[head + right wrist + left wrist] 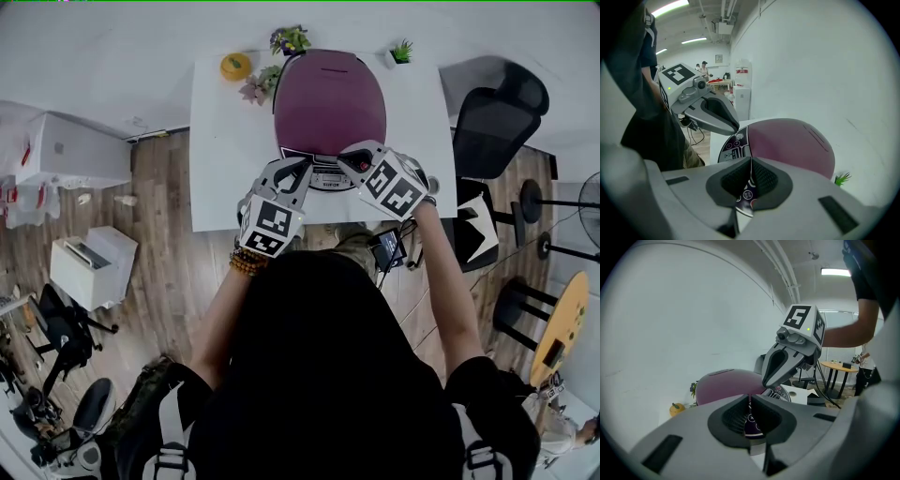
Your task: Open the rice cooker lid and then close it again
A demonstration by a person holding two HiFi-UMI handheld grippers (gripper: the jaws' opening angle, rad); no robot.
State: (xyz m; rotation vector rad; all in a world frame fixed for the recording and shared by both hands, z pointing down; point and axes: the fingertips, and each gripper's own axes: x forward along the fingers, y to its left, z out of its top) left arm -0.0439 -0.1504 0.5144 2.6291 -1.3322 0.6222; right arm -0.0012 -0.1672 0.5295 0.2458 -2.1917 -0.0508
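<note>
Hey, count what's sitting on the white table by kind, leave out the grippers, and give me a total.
Rice cooker: 1
Small plants: 3
Yellow ornament: 1
Total: 5

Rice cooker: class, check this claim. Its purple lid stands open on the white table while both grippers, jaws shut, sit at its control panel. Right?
No. The head view shows the purple lid shut, not open. The rest stands: white table, left gripper and right gripper with jaws shut at the control panel.
</note>
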